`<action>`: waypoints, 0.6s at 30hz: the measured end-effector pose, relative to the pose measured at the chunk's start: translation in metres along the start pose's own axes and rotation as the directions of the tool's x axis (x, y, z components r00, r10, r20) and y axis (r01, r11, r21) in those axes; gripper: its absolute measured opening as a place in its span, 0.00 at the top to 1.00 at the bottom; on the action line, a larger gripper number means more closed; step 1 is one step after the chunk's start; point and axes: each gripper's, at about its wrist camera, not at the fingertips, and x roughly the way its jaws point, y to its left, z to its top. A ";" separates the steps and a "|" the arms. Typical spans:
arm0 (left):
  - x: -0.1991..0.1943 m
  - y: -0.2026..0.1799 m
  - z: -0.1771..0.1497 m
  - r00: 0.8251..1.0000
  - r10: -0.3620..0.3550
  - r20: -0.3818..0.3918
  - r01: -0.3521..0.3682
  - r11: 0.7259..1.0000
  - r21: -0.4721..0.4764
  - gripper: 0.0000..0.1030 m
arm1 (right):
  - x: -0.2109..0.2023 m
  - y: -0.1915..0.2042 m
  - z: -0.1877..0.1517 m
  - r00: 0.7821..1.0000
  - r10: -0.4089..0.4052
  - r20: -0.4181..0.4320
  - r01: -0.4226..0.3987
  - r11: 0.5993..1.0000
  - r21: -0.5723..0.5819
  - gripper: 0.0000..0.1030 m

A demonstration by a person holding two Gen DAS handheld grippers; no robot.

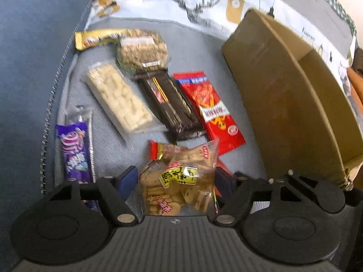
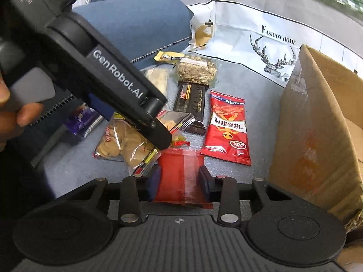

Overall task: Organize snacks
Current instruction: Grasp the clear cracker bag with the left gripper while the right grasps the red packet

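Off to the left of the left hand-held gripper lies a purple wafer packet on the grey-blue cushion. Between its fingers, which are clamped on it, sits a clear bag of biscuits. Ahead of that gripper lie a pale puffed-rice bar, a dark chocolate-stick pack, and a red snack packet, with a bag of seeds and a yellow wrapper further ahead. To its right stands an open cardboard box. The right hand-held gripper has its fingers closed on a red packet with a clear strip, though blur softens the contact; the red snack packet lies just ahead and the cardboard box to its right.
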 end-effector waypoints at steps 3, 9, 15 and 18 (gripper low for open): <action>-0.012 0.007 -0.003 0.998 0.017 0.055 -0.015 0.999 -0.036 0.30 | -0.003 0.000 0.000 1.000 0.027 0.010 -0.027 1.000 0.005 0.67; -0.006 0.006 -0.002 0.998 0.055 0.002 -0.055 0.998 -0.040 0.28 | 0.000 0.003 -0.002 0.999 0.025 -0.031 -0.025 1.000 -0.015 0.65; 0.007 0.003 0.000 0.997 0.062 -0.043 -0.063 0.997 -0.034 0.17 | 0.000 0.000 -0.003 0.999 0.009 -0.038 -0.009 1.000 0.002 0.49; 0.013 0.002 0.002 0.996 0.055 -0.066 -0.057 0.998 -0.040 0.16 | 0.003 -0.004 -0.004 0.999 0.010 -0.046 -0.010 1.000 0.016 0.45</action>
